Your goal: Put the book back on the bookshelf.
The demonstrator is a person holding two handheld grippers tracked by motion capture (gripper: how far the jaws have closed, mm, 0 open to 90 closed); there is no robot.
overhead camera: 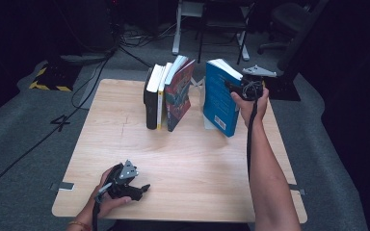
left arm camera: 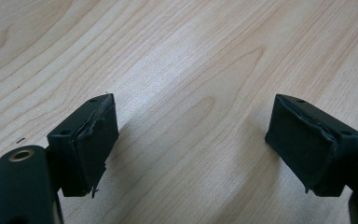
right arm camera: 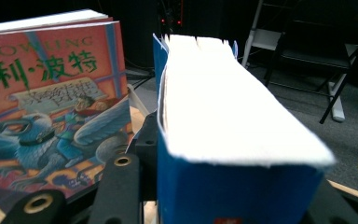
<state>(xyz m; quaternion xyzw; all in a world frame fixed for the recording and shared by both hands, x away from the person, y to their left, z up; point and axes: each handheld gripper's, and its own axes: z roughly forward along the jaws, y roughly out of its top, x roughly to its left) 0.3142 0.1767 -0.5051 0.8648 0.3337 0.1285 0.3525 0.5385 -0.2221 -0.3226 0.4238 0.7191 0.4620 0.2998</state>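
Right tongs (overhead camera: 238, 89) clamp my thick blue paperback book (overhead camera: 219, 98); keeping it upright, I slide toward nine o'clock, left tongs (overhead camera: 142, 189) wide.

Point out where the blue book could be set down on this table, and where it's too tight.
The table's wide front stretch, between the leaning books and the left tool, is bare. So is the left side beside the black book. The gap between the red book and the blue book, held by the right tool, is narrow.
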